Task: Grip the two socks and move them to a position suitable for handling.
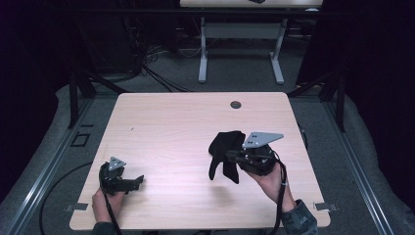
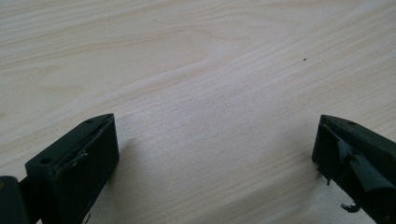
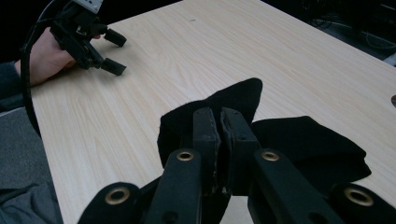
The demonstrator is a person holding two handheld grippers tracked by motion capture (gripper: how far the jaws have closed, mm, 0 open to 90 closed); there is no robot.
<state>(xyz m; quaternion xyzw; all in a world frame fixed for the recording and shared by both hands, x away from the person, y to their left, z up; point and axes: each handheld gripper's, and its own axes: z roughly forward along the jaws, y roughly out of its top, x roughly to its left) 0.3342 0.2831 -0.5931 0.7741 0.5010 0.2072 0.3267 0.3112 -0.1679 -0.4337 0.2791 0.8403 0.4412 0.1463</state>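
Observation:
A black cloth [image 1: 222, 154] lies bunched at the right of the wooden table [image 1: 186, 127]. My right gripper [image 1: 233, 156] is shut on it, and a hand holds that gripper from the near right. In the right gripper view the jaws [image 3: 219, 114] are pressed together on a fold of the cloth [image 3: 308, 144], which drapes around both sides of them. My left gripper [image 1: 139, 180] rests low at the near left corner in a hand. Its jaws stand wide open [image 2: 214, 126] over bare wood with nothing between them. The right gripper view has it far off [image 3: 111, 52].
A round cable hole [image 1: 236, 104] sits near the table's far edge. Behind the table a second desk's white legs [image 1: 202, 54] stand among floor cables. Dark frame posts [image 1: 73, 93] flank the table's left and right sides.

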